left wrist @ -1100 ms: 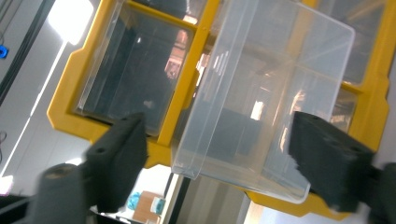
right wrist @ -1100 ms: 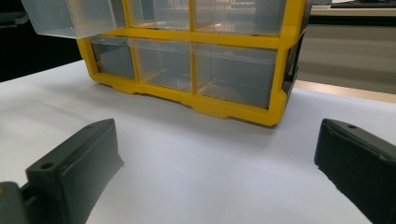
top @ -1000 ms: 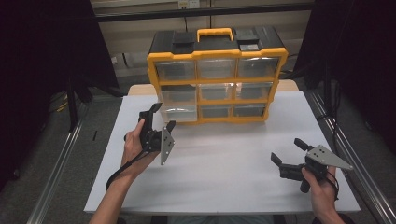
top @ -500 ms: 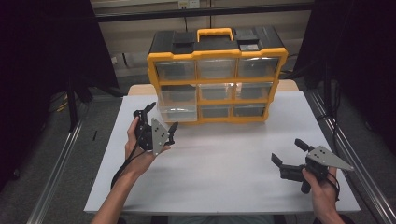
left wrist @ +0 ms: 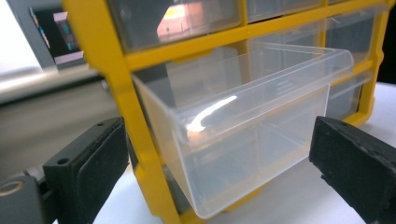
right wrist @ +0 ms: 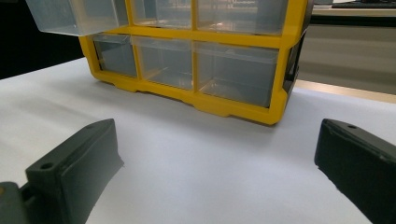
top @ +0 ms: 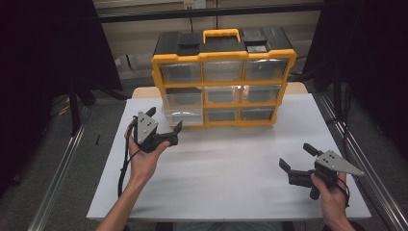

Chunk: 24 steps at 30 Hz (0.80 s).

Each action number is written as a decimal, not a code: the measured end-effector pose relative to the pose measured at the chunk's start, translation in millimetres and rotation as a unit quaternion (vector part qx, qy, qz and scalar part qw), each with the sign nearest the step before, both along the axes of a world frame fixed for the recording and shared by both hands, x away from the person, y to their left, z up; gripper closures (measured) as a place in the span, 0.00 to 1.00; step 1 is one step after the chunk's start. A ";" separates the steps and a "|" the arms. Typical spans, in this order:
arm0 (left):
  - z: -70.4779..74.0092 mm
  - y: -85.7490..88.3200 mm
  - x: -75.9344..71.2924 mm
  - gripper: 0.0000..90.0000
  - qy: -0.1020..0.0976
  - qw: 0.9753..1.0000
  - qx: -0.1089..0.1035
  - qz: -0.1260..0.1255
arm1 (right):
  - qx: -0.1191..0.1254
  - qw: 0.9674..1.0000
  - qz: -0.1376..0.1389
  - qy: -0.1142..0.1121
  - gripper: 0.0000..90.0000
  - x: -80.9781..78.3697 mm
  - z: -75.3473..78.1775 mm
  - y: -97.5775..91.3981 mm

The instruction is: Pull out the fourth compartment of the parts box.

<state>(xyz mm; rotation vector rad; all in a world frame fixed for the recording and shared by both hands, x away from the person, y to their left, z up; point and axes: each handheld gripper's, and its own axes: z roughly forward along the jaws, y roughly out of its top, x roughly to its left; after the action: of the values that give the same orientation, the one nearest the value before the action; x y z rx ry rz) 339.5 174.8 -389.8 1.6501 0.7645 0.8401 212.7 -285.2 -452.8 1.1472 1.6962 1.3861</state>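
Note:
A yellow organizer (top: 223, 85) with clear drawers and a black top stands at the back of the white table (top: 231, 178). Its middle-left drawer (top: 182, 114) is pulled out; in the left gripper view this clear drawer (left wrist: 243, 121) looks empty. My left gripper (top: 165, 119) hovers just in front of that drawer, open, its jaws level with the drawer's two sides without touching it (left wrist: 219, 154). My right gripper (top: 296, 156) is held low over the table's front right, open and holding nothing (right wrist: 215, 158), facing the organizer (right wrist: 196, 37).
The other drawers (top: 225, 70) are pushed in. A yellow carry handle (top: 221, 32) tops the box. Metal rails (top: 53, 192) run along both sides of the table. White tabletop lies between the two grippers.
The left hand rolled its gripper, so the grey plate now faces left, and brought it slightly nearer the open drawer. The right gripper has stayed put.

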 end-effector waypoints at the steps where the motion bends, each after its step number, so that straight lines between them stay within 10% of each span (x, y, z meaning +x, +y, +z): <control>1: -1.2 0.4 0.5 0.05 0.009 1.000 -0.011 0.004 | -0.002 1.000 0.000 -0.001 0.00 0.3 -0.2 -0.3; 24: -59.6 34.3 -23.5 0.04 0.056 0.997 -0.042 0.032 | -0.006 1.000 0.001 0.006 0.00 2.3 -1.7 0.0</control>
<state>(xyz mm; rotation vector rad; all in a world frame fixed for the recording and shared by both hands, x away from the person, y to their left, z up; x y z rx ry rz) 316.0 209.0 -449.4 1.6159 0.9215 0.7551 215.0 -285.2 -454.5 1.1493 1.7135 1.3705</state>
